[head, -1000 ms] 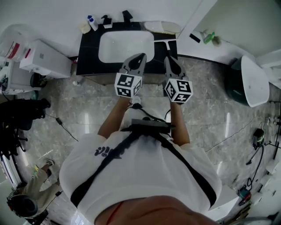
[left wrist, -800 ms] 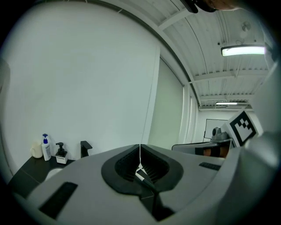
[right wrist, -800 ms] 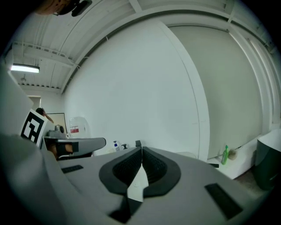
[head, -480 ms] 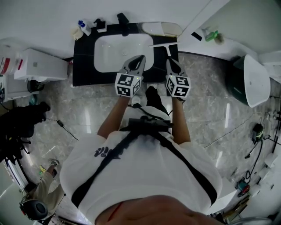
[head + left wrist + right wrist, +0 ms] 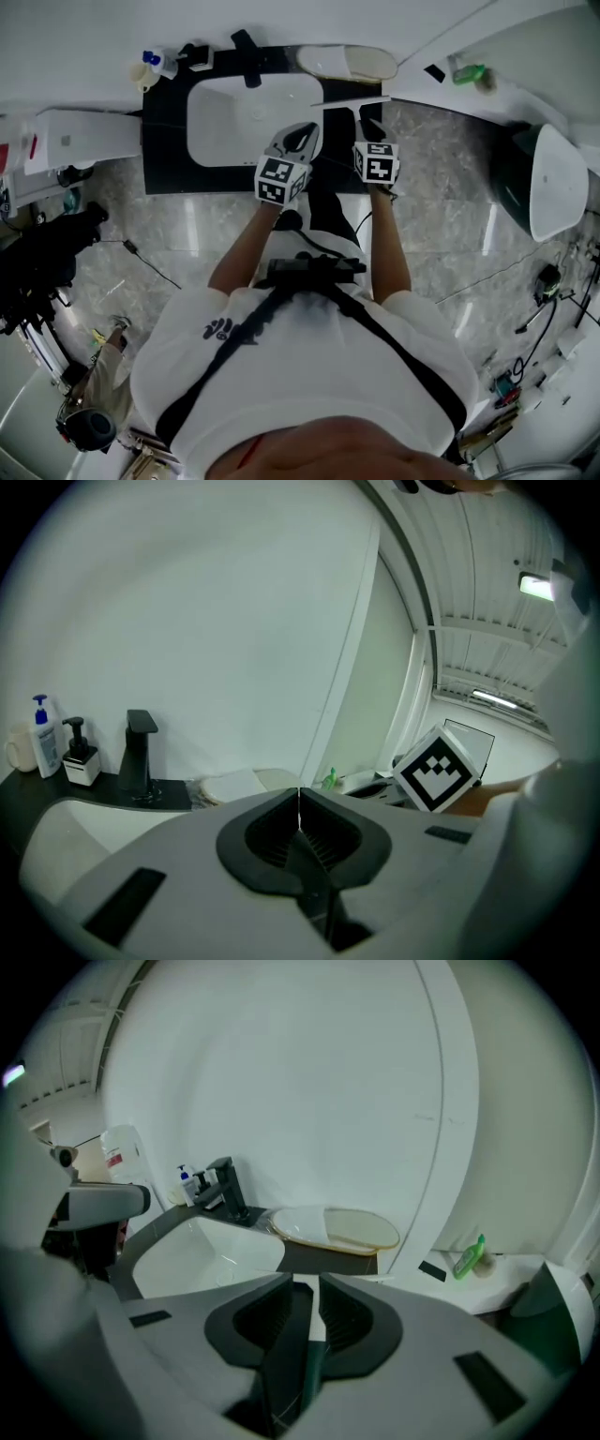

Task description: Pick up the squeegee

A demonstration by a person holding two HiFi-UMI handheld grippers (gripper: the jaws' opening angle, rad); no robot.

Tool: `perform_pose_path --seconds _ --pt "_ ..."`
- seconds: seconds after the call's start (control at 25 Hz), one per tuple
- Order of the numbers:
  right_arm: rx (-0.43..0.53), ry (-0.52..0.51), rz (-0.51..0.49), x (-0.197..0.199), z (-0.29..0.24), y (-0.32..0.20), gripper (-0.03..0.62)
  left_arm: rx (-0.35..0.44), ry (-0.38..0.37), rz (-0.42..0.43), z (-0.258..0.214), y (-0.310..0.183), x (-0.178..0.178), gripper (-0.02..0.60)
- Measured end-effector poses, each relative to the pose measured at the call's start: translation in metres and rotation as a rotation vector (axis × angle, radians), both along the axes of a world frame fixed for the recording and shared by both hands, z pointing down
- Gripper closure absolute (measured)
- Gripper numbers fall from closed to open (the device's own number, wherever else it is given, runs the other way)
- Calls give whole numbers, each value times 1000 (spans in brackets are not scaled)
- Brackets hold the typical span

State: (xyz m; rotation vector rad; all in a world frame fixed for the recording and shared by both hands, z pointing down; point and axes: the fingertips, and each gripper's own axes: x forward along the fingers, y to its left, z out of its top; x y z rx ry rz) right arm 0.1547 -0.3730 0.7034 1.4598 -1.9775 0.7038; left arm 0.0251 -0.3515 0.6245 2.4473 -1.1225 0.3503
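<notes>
Squeegee [image 5: 349, 100] on a black vanity counter [image 5: 164, 141], with the right gripper [image 5: 368, 124] just over its handle.
It lies right of the white basin [image 5: 234, 122], with its blade near the counter's right edge. Both grippers have dropped closer since a second ago. The right jaws, pressed together then, are opening and grip nothing. The left gripper [image 5: 305, 133] is pressed together at the basin's rim. An oval tray [image 5: 375, 64] behind holds a pale oblong item.
</notes>
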Motion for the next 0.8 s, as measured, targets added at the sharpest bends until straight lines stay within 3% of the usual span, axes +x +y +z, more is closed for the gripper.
perform_pose_path --seconds 0.16,0.36,0.8 --pt "-117 9 -10 6 48 -16 473 -52 -22 8 26 -17 6 569" --pt "-211 46 -15 7 91 -19 462 -110 -35 2 50 -23 5 569" --pt "-209 65 44 9 103 -17 499 -180 32 -34 57 -15 -7 569"
